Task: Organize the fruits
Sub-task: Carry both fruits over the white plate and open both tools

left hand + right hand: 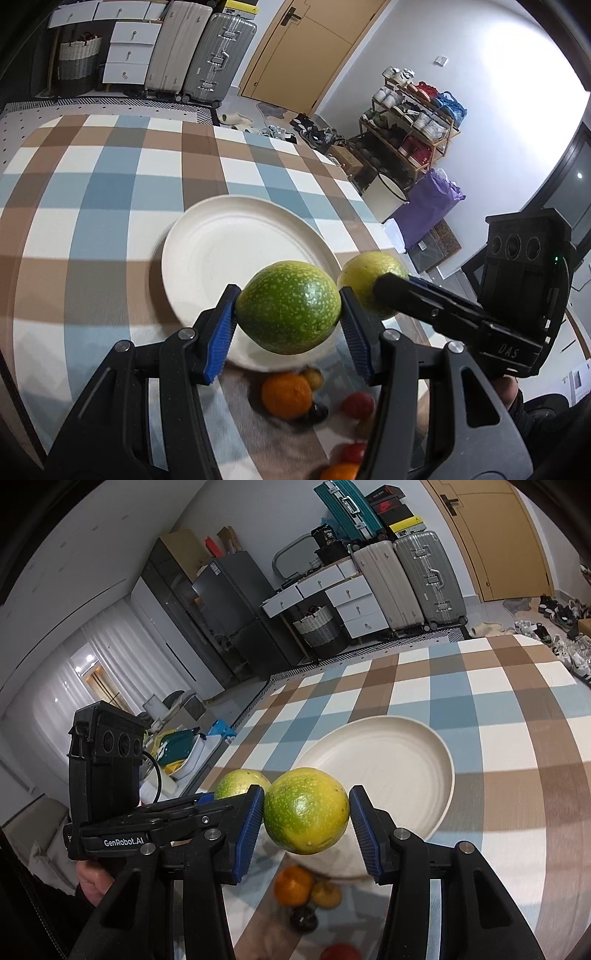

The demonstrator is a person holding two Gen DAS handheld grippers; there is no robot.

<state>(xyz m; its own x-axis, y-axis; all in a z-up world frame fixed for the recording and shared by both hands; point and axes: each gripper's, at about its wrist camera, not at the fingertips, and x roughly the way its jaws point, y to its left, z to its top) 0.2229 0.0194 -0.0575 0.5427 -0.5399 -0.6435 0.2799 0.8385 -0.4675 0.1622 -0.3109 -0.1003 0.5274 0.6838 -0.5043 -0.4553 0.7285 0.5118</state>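
Note:
My left gripper (288,314) is shut on a green speckled fruit (288,306), held above the near edge of a white plate (221,243). My right gripper (306,819) is shut on a yellow-green fruit (306,810), also above the plate's (399,771) near edge. Each gripper shows in the other's view, side by side: the right one (384,288) with its fruit (364,273), the left one (236,801) with its fruit (236,782). The plate holds nothing. Below the grippers lie an orange (286,395), red fruits (358,404) and small dark and yellow fruits (325,893).
A checked blue, brown and white cloth (92,192) covers the table. The table's right edge (369,206) runs close to the plate. Suitcases (199,48), drawers and a shoe rack (410,118) stand beyond the table.

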